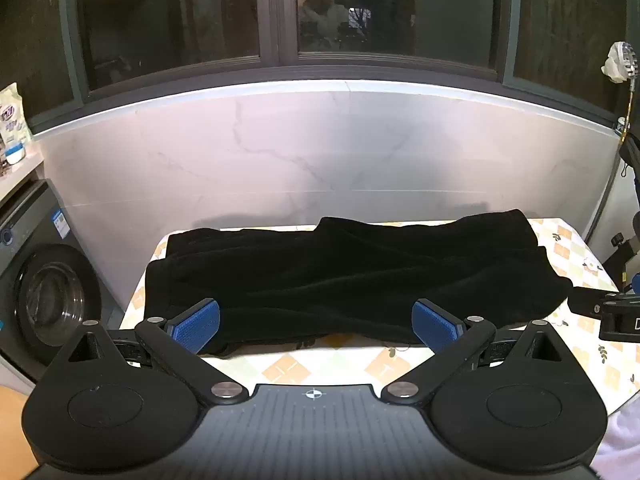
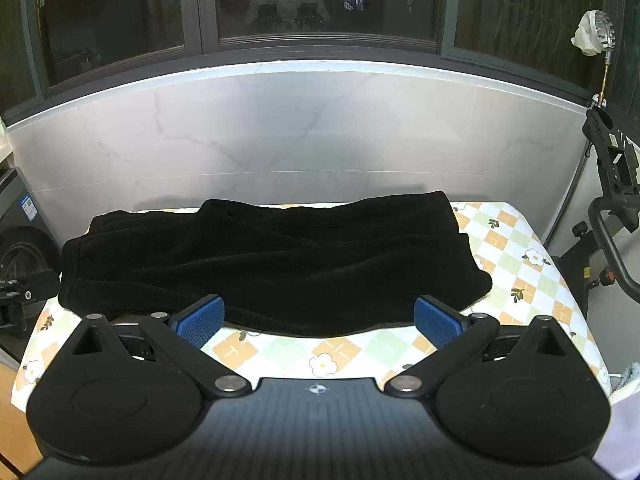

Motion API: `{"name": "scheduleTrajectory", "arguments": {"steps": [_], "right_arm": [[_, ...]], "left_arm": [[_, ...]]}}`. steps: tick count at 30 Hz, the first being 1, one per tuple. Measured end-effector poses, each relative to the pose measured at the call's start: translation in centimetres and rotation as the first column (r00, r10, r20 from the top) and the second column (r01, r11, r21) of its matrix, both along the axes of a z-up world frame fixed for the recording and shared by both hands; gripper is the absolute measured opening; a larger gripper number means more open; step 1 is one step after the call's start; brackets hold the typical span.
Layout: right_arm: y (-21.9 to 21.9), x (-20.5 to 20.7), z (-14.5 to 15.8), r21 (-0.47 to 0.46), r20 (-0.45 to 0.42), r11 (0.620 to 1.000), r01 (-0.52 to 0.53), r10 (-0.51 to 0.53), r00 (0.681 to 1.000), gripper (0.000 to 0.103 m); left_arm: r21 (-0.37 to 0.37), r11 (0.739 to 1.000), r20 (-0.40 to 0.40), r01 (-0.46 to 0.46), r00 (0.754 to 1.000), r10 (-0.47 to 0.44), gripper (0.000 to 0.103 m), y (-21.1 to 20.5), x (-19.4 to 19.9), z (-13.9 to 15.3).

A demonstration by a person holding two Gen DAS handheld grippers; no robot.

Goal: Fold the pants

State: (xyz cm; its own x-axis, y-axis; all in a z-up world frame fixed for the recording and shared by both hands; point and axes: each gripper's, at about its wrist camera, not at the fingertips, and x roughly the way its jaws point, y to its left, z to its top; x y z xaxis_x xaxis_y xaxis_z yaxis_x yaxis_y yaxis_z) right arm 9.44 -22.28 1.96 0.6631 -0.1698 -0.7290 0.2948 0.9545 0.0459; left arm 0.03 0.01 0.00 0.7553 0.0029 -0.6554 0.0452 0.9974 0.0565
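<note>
Black pants [image 1: 352, 276] lie lengthwise across the far half of the worktop [image 1: 344, 364], already doubled over so that one layer rests on another, with soft wrinkles running along the cloth; in the right wrist view the same pants [image 2: 272, 260] stretch from the left edge of the worktop [image 2: 516, 248] to a rounded end short of its right edge. A checked cloth with orange and green squares and small flowers covers the worktop. The left tool [image 1: 316, 326] hangs just above the near hem of the pants, its blue pads [image 1: 196, 326] spread as wide as they go, with nothing between them but the cloth edge below. The right tool [image 2: 320, 322] is likewise fully spread and has hold of nothing, its pads [image 2: 436, 320] over the near hem and the bare checked cloth. Behind the worktop stands a pale marbled wall [image 1: 320, 148], and above it a dark window [image 1: 280, 12] that mirrors a seated person. A front-loading washing machine [image 1: 44, 292] stands to the left, and an exercise bike [image 2: 612, 216] to the right.
</note>
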Motion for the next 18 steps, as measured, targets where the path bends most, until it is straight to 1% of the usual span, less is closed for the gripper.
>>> {"name": "scheduleTrajectory", "arguments": {"steps": [1,7,10,18], "right_arm": [[0.02,-0.01,0.00,0.001,0.000,1.000,-0.001,0.001,1.000,0.103],[0.19,-0.06,0.01,-0.004,-0.001,1.000,0.000,0.000,1.000,0.103],[0.28,-0.08,0.04,-0.005,0.000,1.000,0.000,0.000,1.000,0.103],[0.23,-0.33,-0.15,-0.010,0.003,1.000,0.000,0.000,1.000,0.103]], "left_arm": [[0.003,1.000,0.012,0.002,1.000,-0.002,0.103,0.00,-0.07,0.01],[-0.004,1.000,0.020,-0.006,1.000,0.006,0.103,0.25,-0.36,0.30],[-0.010,1.000,0.020,-0.004,1.000,0.004,0.103,-0.03,-0.40,-0.01],[0.004,1.000,0.020,-0.003,1.000,0.003,0.103,-0.09,-0.25,-0.18]]}}
